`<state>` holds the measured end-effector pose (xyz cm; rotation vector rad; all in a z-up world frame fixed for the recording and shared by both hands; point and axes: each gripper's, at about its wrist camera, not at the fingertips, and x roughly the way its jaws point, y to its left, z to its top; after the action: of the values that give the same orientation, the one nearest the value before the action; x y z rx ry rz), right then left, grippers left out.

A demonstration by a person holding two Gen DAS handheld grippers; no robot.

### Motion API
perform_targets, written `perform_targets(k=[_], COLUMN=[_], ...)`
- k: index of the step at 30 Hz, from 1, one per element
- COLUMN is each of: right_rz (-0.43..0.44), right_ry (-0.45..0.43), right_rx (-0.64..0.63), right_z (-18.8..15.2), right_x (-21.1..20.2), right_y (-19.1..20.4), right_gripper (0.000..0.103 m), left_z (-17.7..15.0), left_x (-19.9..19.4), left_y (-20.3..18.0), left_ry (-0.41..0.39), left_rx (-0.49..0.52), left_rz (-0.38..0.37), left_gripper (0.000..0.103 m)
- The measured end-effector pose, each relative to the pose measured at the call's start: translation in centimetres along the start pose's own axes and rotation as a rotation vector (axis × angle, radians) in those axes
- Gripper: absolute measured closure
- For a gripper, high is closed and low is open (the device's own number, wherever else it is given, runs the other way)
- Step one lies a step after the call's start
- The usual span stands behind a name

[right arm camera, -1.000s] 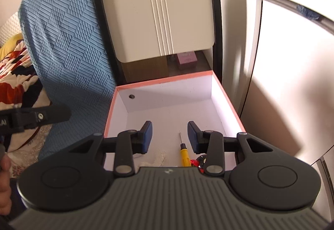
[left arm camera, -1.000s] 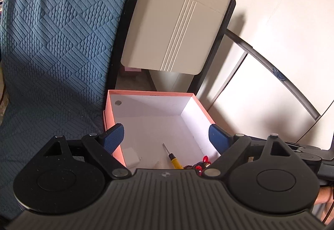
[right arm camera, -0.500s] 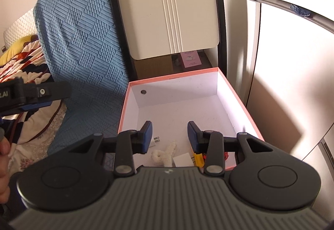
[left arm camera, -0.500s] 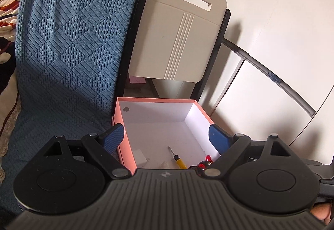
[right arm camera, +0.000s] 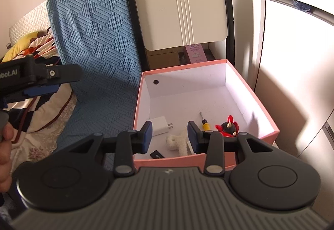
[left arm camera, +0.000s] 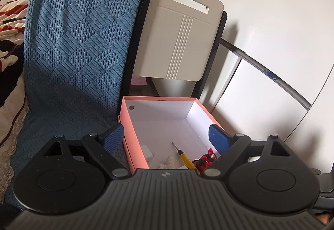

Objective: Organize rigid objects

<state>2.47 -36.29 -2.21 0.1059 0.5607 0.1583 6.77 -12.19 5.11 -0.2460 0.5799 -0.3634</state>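
A pink box (right arm camera: 269,123) with a white inside stands open; it also shows in the left wrist view (left arm camera: 133,131). In it lie a yellow screwdriver (right arm camera: 205,122), a white plug charger (right arm camera: 160,128), a red and black toy figure (right arm camera: 228,128), a white fluffy piece (right arm camera: 176,142) and a small black item (right arm camera: 157,154). The screwdriver (left arm camera: 183,155), charger (left arm camera: 148,151) and figure (left arm camera: 205,160) show in the left wrist view too. My right gripper (right arm camera: 168,137) is open and empty above the box's near edge. My left gripper (left arm camera: 167,140) is wide open and empty, spanning the box.
A blue textured cover (left arm camera: 79,52) drapes a seat left of the box. A beige panel with a slot handle (left arm camera: 179,42) leans behind it. White cabinet doors (left arm camera: 271,83) stand to the right. A patterned blanket (right arm camera: 37,108) lies at far left.
Both grippers have pulled back and up from the box, so more of the box and its contents show. Both jaws stay open.
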Motion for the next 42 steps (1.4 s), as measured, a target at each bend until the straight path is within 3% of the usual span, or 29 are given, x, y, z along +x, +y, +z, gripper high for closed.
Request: perform_targets(k=[8, 33, 36, 38, 40, 41, 42], right_rz=[-0.033, -0.075, -0.076, -0.086, -0.091, -0.097, -0.106], right_ry=[0.033, 0.036, 0.038, 0.042, 0.042, 0.034, 0.024], right_rx=[0.013, 0.000, 0.008, 0.023, 0.038, 0.049, 0.057], right_z=[-1.8, -2.8, -2.6, -2.6, -2.6, -2.7, -2.7], right_x=[0.0, -1.2, -1.0, -0.8, -0.6, -0.5, -0.6], right_y=[0.1, 1.4, 1.2, 0.9, 0.5, 0.3, 0.1], right_gripper=[0.063, 0.063, 0.063, 0.063, 0.050, 0.026, 0.011], left_z=[-0.8, -2.0, -2.1, -2.2, -2.2, -2.2, -2.3], left_x=[-0.7, -1.9, -1.6, -1.5, -1.4, -1.3, -1.2], left_y=[0.6, 1.8, 1.9, 2.0, 2.0, 2.0, 1.9], left_ry=[0.005, 0.017, 0.027, 0.021, 0.023, 0.023, 0.025], left_rx=[-0.009, -0.011, -0.009, -0.006, 0.005, 0.010, 0.015], left_rz=[-0.001, -0.006, -0.001, 0.014, 0.019, 0.022, 0.026], left_gripper=[0.012, 0.012, 0.002, 0.001, 0.000, 0.000, 0.000])
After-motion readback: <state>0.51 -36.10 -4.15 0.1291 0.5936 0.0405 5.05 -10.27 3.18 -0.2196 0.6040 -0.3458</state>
